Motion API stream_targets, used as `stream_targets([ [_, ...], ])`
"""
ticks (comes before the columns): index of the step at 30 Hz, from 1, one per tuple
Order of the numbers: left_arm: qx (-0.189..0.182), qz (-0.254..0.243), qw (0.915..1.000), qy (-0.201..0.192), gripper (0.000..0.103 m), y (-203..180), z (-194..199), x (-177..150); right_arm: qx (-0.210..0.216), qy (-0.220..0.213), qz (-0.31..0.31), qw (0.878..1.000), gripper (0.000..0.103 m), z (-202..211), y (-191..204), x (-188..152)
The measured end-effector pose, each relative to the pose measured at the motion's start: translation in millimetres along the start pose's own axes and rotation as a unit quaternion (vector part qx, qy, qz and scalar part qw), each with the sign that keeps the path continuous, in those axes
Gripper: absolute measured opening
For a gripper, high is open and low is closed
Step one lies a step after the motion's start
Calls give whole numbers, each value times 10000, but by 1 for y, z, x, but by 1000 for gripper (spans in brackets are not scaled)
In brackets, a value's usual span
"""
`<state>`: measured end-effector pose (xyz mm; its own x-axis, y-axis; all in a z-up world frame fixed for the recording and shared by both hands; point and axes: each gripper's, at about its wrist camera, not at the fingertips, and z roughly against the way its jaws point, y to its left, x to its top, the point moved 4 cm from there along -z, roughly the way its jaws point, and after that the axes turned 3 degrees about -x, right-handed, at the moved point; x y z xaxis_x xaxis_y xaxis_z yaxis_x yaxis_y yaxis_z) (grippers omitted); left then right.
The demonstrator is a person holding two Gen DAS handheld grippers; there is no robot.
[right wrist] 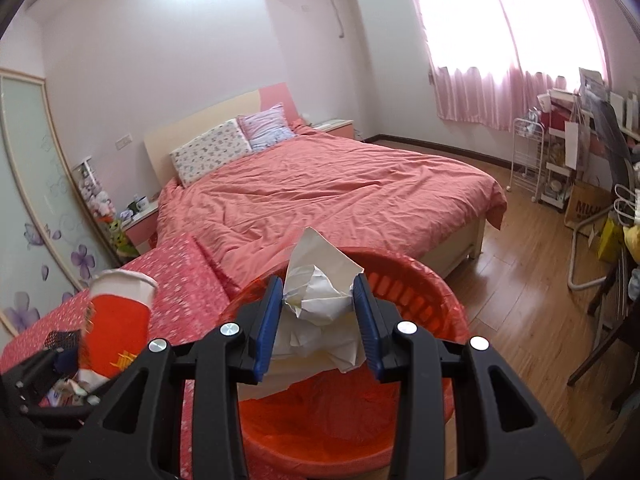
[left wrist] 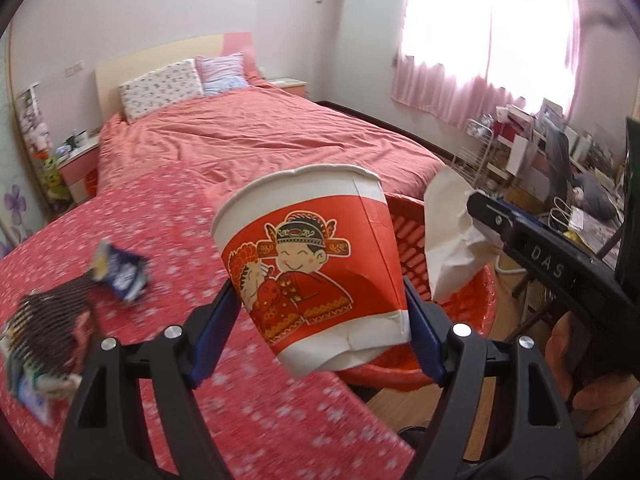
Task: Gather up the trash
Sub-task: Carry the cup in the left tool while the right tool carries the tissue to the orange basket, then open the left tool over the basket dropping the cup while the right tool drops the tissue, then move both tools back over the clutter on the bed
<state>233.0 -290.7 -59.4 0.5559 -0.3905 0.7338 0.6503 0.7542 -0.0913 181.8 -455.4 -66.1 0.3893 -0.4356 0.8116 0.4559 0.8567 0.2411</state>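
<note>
My right gripper (right wrist: 316, 304) clamped crumpled paper (right wrist: 320, 292) above the red bin (right wrist: 420, 280); my left gripper (left wrist: 320, 320) pinched the paper cup (left wrist: 312, 256) beside it. I judged dropping came next, then the wrappers (left wrist: 116, 272) on the worktop (left wrist: 240, 408).

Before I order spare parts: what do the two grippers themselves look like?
Both look alike. The left gripper and right gripper have matte black plastic frames with triangular cut-outs, round silver bolt heads at the pivots, and flat blue pads lining the jaws. From the left wrist view, the right gripper's black body carries raised letters "DAS". A bare hand grips its handle; no cables show.
</note>
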Motion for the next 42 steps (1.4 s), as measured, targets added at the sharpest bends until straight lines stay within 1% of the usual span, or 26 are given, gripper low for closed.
stream_targets([
  [5, -73, -116, 9997, 186, 76, -14, -32, 4, 14, 77, -230, 9997, 39, -15, -16, 4],
  [7, -44, -121, 9996, 263, 77, -15, -42, 5, 62, 146, -337, 9993, 46, -22, -21, 3],
  [9, 11, -90, 9994, 337, 81, -13, -49, 5, 77, 172, -396, 9990, 57, -26, -25, 4],
  [10, 51, -65, 9993, 374, 83, -10, -52, 3, 26, 178, -412, 9990, 59, -27, -27, 2],
  [15, 210, 56, 9988, 438, 84, 8, -51, -3, -63, 233, -442, 9987, 62, -20, -31, -3],
  [18, 282, 157, 9986, 430, 84, 21, -43, -7, -133, 239, -211, 9994, 65, -17, -22, -6],
  [19, 311, 203, 9985, 413, 84, 26, -38, -9, -170, 280, -163, 9993, 68, -20, -20, -5],
  [21, 365, 255, 9982, 409, 84, 32, -32, -11, -167, 422, -106, 9989, 71, -23, -15, -4],
  [23, 419, 323, 9978, 394, 84, 39, -22, -14, -120, 411, -84, 9990, 73, -17, -9, -4],
  [24, 439, 343, 9977, 381, 84, 43, -18, -16, -115, 371, -56, 9992, 77, -13, -7, -2],
  [30, 724, 381, 9964, 203, 84, 64, 21, -29, -69, 217, 186, 9996, 77, 8, 14, 4],
  [35, 1039, 481, 9934, 61, 84, 88, 57, -49, 53, 297, 342, 9990, 77, 18, 36, -5],
  [39, 1343, 681, 9886, 52, 84, 119, 82, -69, 197, 413, 508, 9977, 77, 21, 56, -17],
  [42, 1593, 926, 9828, 96, 84, 148, 97, -86, 341, 518, 666, 9958, 77, 23, 78, -30],
])
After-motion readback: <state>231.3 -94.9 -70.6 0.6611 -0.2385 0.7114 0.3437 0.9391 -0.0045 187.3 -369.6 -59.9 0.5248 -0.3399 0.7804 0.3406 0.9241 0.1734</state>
